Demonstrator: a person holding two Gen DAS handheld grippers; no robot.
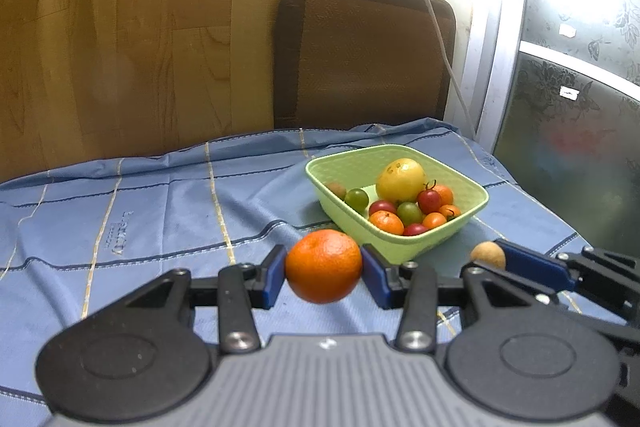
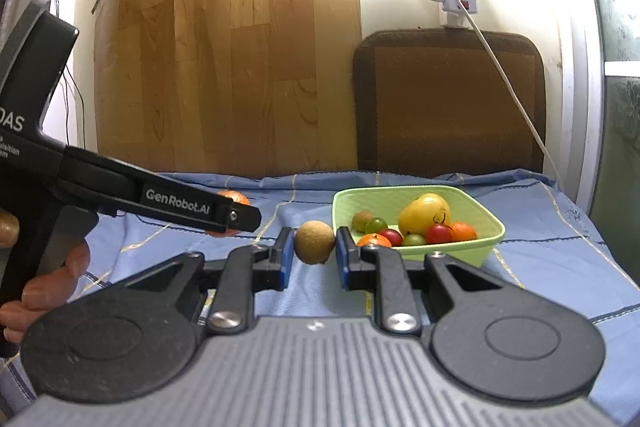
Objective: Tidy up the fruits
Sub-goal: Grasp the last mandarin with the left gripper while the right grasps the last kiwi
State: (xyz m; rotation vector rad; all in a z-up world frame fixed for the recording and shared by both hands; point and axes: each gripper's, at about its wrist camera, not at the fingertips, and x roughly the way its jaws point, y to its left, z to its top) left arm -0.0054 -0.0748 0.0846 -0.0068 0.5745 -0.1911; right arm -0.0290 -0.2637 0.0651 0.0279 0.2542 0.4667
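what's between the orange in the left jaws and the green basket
Only bare blue tablecloth separates the orange from the green basket, as the left wrist view shows.

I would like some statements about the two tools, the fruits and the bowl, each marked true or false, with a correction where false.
1. The left tool is shut on an orange. True.
2. The right tool is open, holding nothing. False: it is shut on a small brown fruit.
3. The green bowl holds a large yellow fruit among smaller red, green and orange ones. True.
4. The bowl stands on bare wood. False: it stands on a blue checked cloth.
5. The orange already lies in the bowl. False: it is held in front of the bowl, outside it.
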